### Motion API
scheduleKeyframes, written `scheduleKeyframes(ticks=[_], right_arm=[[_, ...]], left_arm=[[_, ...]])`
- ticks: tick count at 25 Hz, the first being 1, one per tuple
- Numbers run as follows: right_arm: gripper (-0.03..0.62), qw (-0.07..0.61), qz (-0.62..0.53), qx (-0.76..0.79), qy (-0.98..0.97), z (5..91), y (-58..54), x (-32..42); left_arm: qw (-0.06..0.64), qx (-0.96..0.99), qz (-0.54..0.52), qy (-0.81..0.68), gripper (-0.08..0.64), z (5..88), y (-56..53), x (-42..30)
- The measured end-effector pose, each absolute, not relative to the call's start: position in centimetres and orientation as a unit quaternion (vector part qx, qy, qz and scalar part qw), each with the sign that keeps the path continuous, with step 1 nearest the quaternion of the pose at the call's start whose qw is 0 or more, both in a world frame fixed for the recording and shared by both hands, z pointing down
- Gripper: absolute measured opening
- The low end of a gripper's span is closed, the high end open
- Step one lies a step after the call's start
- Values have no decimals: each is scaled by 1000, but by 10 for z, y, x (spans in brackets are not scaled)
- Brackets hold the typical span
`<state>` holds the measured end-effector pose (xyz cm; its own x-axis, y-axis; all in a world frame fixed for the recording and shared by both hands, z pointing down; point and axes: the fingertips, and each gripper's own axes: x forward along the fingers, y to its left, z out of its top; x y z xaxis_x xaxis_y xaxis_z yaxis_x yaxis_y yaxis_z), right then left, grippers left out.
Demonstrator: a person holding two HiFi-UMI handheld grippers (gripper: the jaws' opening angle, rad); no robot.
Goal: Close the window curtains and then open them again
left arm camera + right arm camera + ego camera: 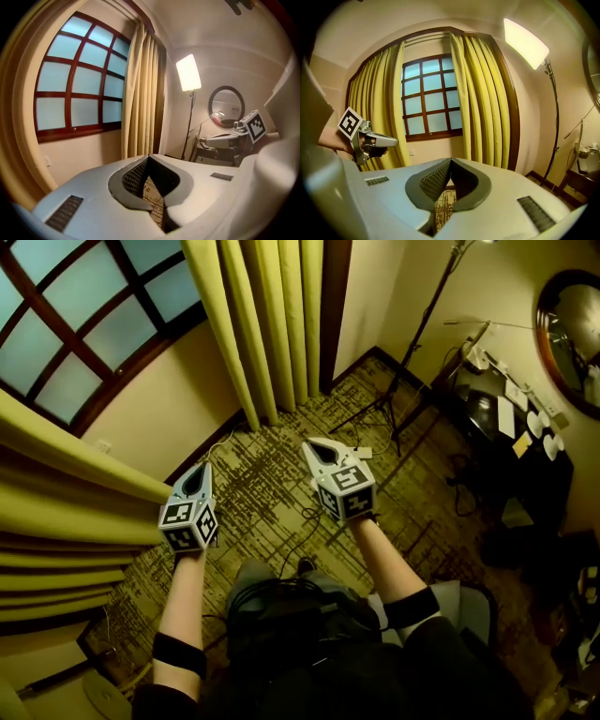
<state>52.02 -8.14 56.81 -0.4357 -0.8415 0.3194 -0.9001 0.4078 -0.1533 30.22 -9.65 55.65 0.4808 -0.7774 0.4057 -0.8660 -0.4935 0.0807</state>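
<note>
The window (pixel 89 310) stands uncovered between two yellow curtains. One curtain (pixel 267 324) hangs gathered at its right side, the other (pixel 56 512) is bunched at the left edge of the head view. My left gripper (pixel 200 470) and right gripper (pixel 316 444) are both held over the carpet, pointing toward the wall under the window, apart from either curtain. Both are shut with nothing between their fingers. The right gripper view shows the window (pixel 431 101), both curtains (pixel 483 98) (pixel 377 108) and the left gripper (pixel 370 138). The left gripper view shows the right-hand curtain (pixel 140 93).
A light stand (pixel 412 343) with a bright lamp (pixel 188 72) stands on the patterned carpet right of the curtain. A dark table (pixel 511 427) with papers and a round mirror (pixel 572 334) fill the right side. Cables (pixel 309 521) lie on the floor.
</note>
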Motion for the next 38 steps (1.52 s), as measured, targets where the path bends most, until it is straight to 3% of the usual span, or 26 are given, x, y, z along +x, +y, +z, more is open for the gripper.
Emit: scheduleKeyframes(ticks=[19,30,31,34,38], right_arm=[[0,90,134,535,-829,548,-221,527],[1,73,95,572,-811,502,-345,498],[40,66,87,575,-811,492,-356,495],[50,38,68,573,-816,466,-386,485],[127,11,43,564,-824,426,-424,473]], left_arm=[[105,886,137,-430,0,518,-249,359],[103,898,118,-410,0,495,-357,341],[102,900,115,-408,0,492,-366,340],[96,902,107,-406,0,480,-387,337],[86,905,97,-406,0,465,-413,338]])
